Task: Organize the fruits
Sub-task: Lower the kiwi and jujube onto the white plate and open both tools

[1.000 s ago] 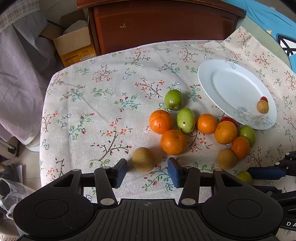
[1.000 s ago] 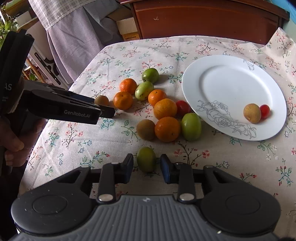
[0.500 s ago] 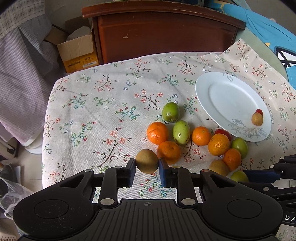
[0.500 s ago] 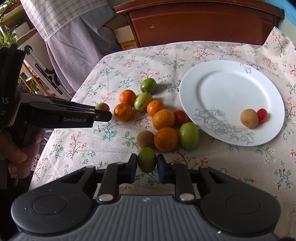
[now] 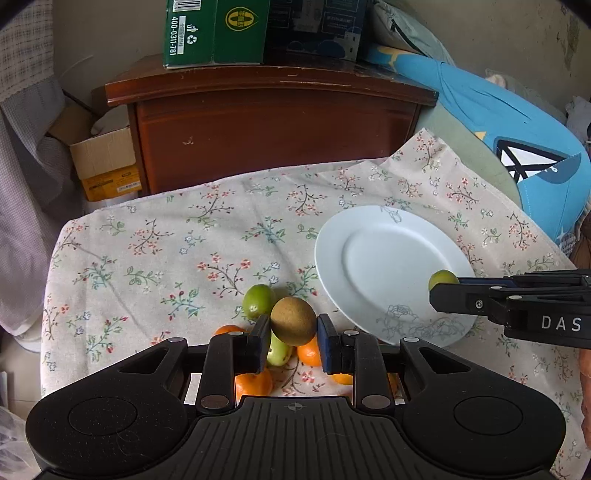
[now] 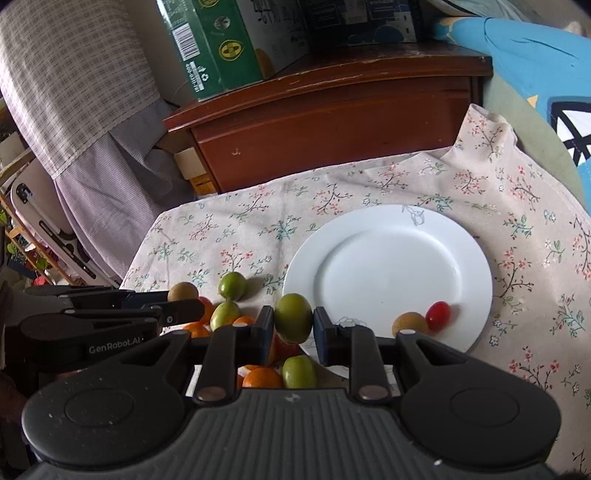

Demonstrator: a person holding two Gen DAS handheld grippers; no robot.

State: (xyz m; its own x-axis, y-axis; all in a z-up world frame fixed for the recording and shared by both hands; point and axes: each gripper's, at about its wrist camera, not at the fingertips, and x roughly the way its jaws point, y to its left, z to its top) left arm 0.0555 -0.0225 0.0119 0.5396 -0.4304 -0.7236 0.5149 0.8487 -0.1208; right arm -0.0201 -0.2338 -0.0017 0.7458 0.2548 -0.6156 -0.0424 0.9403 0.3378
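Note:
My left gripper (image 5: 293,334) is shut on a brown round fruit (image 5: 293,320), lifted above the cluster of oranges (image 5: 254,383) and green fruits (image 5: 258,301) on the floral cloth. My right gripper (image 6: 293,326) is shut on a green fruit (image 6: 293,316), held above the near rim of the white plate (image 6: 388,273). On that plate lie a brown fruit (image 6: 409,322) and a red cherry tomato (image 6: 438,314). The left wrist view shows the right gripper's fingers (image 5: 480,299) and its green fruit (image 5: 442,278) over the plate (image 5: 384,266). The left gripper's fingers (image 6: 173,308) carry the brown fruit (image 6: 182,291) in the right wrist view.
A dark wooden cabinet (image 5: 273,129) stands behind the table, with a green carton (image 5: 214,31) on top. A cardboard box (image 5: 105,162) sits left of it. A blue cushion (image 5: 517,129) lies at the right. Checked cloth (image 6: 74,74) hangs at the left.
Both grippers closed on their fruits, the left on the brown one and the right on the green one, then rose off the cloth with them; the right one moved over the plate.

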